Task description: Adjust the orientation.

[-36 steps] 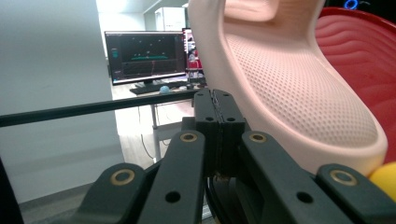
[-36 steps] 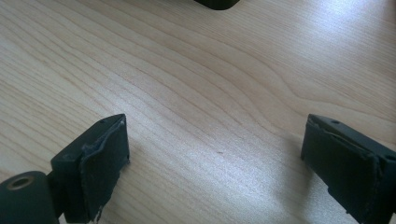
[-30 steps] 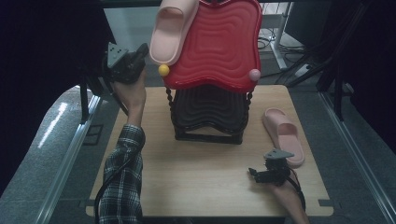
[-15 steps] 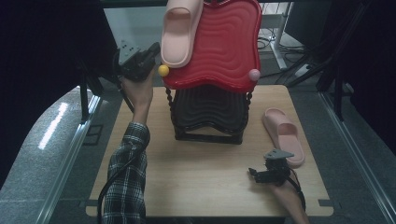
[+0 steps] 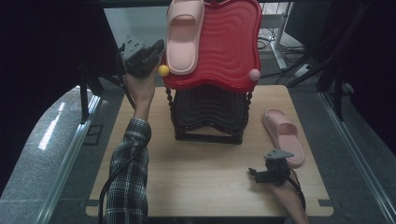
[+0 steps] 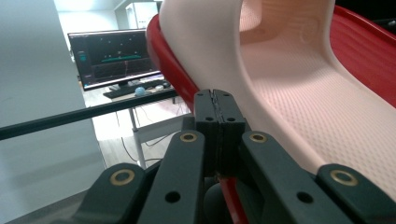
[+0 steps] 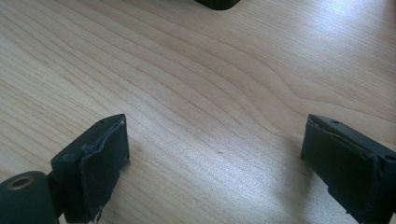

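Pink slide sandal on the red top tray, my left gripper shut beside it.

My left gripper (image 5: 156, 50) is raised at the tray's left edge; its jaws are pressed together with nothing between them, right against the sandal's (image 5: 183, 35) side on the red wavy tray (image 5: 229, 46). My right gripper (image 5: 266, 175) rests low over the wooden table (image 5: 196, 182), jaws wide apart and empty, near the second pink sandal (image 5: 284, 135) lying beside the black stand (image 5: 208, 114).
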Action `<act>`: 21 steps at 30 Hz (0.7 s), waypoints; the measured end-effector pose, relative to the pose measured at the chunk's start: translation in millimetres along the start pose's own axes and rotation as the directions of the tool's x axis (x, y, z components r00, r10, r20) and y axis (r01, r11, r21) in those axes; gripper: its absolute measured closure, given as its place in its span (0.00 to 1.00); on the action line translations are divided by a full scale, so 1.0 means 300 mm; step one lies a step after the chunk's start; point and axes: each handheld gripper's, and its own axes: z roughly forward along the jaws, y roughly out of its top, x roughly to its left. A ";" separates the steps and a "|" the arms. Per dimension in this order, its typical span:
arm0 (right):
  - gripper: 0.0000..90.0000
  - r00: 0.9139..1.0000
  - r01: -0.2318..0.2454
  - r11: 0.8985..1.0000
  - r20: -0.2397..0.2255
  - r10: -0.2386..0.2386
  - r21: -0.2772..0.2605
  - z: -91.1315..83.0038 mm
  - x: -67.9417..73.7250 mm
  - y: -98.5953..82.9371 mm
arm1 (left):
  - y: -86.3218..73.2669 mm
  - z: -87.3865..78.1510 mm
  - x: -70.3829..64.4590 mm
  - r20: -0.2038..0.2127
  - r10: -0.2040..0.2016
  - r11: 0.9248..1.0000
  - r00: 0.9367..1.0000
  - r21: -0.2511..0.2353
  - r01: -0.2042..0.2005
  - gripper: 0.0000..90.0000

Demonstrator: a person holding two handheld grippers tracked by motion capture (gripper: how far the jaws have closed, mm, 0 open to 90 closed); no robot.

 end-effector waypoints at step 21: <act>0.09 1.000 0.000 1.000 0.000 0.000 0.000 0.000 0.000 0.000 | -0.009 -0.012 0.031 0.046 0.023 1.000 0.999 -0.017 -0.022 0.94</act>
